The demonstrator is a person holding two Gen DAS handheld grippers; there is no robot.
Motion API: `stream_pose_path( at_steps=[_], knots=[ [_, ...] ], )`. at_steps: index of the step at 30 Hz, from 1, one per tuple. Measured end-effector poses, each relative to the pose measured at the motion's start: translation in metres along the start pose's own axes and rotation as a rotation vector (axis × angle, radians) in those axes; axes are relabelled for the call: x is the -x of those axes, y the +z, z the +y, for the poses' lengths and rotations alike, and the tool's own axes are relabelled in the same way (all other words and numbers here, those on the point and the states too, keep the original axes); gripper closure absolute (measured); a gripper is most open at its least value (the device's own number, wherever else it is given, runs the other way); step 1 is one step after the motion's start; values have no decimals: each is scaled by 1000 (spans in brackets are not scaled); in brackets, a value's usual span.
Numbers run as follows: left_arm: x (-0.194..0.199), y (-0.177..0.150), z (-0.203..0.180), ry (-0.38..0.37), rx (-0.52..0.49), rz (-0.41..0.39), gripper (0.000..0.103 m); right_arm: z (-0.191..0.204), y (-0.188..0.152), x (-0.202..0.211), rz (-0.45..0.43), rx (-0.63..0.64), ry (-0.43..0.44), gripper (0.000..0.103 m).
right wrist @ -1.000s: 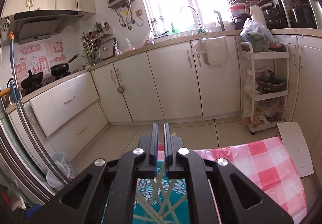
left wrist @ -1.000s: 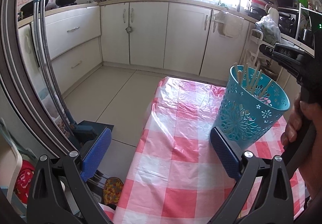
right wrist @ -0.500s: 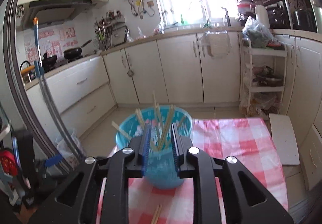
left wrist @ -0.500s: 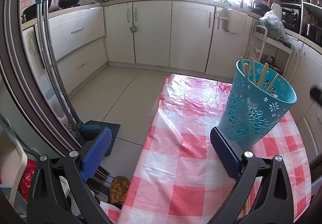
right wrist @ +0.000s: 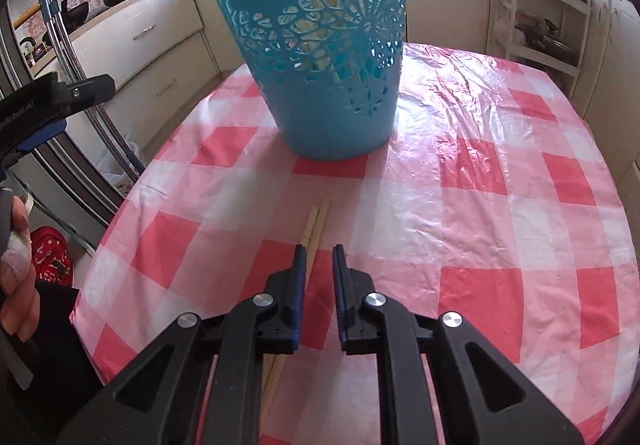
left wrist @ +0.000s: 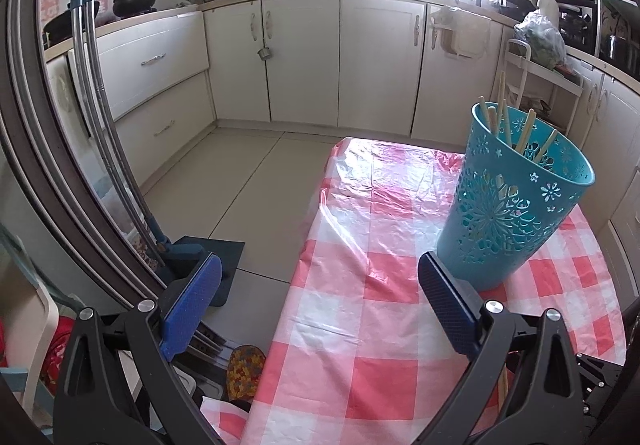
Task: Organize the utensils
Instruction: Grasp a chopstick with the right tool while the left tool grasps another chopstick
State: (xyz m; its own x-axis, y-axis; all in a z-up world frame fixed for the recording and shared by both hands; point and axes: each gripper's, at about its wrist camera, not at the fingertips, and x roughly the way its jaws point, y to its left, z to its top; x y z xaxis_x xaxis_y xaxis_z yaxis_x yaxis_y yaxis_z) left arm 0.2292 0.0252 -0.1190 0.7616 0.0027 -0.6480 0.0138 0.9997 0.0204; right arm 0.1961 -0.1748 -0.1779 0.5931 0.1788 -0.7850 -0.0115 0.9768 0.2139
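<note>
Two pale wooden chopsticks [right wrist: 316, 223] are lying side by side on the checked cloth [right wrist: 500, 173], just in front of the teal cut-out basket [right wrist: 320, 45] holding more sticks. The right gripper [right wrist: 319, 257], jaws narrowly parted and just closing, is hovering over them, empty. The left gripper [left wrist: 320, 273] is spread wide, empty.

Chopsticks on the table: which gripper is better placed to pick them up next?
Right. The right gripper hangs just over the chopsticks, narrowly open. The left gripper is wide open beside the basket, off to the side.
</note>
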Motion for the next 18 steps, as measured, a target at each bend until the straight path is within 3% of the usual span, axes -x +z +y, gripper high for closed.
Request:
stream_pose_path(
  at_steps=[11, 13, 18],
  knots=[
    [-3, -2, -8, -9, -31, 12, 8, 6, -7, -3, 7, 73, -30, 89],
    [-4, -3, -11, -13, -48, 19, 8, 3, -9, -1, 16, 85, -39, 96],
    [-8, -14, -29, -110, -123, 80, 8, -23, -20, 15, 45, 50, -55, 98]
  ],
)
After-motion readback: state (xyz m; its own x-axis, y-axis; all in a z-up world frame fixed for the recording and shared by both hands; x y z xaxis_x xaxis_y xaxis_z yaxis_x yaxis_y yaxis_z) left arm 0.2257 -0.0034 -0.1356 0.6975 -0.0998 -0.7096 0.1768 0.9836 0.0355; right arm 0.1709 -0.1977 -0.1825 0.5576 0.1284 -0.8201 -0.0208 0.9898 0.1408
